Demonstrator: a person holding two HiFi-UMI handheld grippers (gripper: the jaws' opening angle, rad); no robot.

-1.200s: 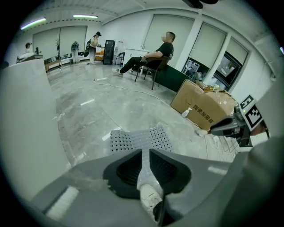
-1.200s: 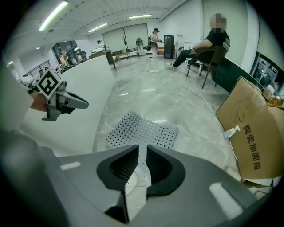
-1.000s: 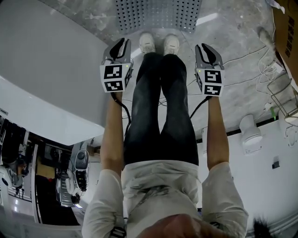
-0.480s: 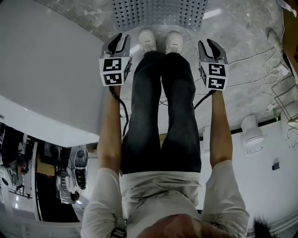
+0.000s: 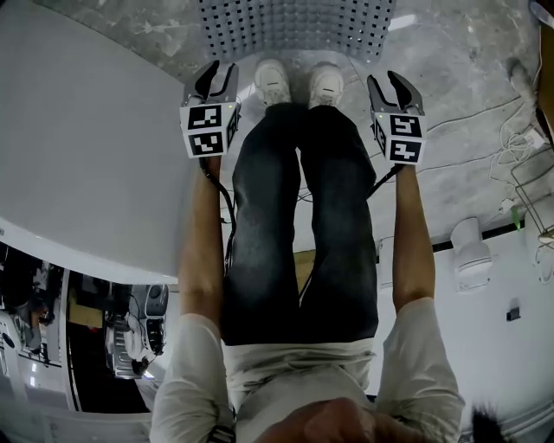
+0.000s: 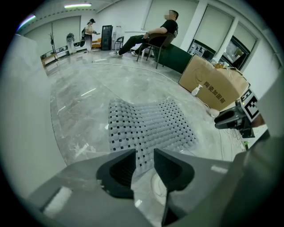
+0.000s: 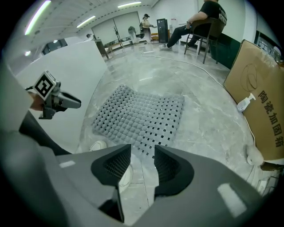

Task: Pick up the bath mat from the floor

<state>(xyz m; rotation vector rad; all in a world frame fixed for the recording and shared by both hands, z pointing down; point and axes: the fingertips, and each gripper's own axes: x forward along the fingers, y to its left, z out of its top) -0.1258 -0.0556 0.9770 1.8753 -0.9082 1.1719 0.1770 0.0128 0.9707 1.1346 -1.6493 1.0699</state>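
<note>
In the head view, my left hand-held gripper (image 5: 216, 76) and right hand-held gripper (image 5: 394, 82) pointed down beside my legs. The bath mat (image 5: 294, 26) lay on the floor (image 5: 450, 69), just past my shoes (image 5: 273, 82).

In the left gripper view, the jaws had just been opening and stood partly apart, with nothing between them. The mat lay beyond them.

In the right gripper view it was the same: jaws just opened partly, empty.

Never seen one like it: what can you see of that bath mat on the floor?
The bath mat is a pale grey, rectangular sheet, rubbery-looking, moulded into small raised squares with rows of square holes. It lies spread on the marbled floor in front of the person's white shoes, just short of its near edge. One far corner looks rippled. Only the floor appears to touch it.
</note>
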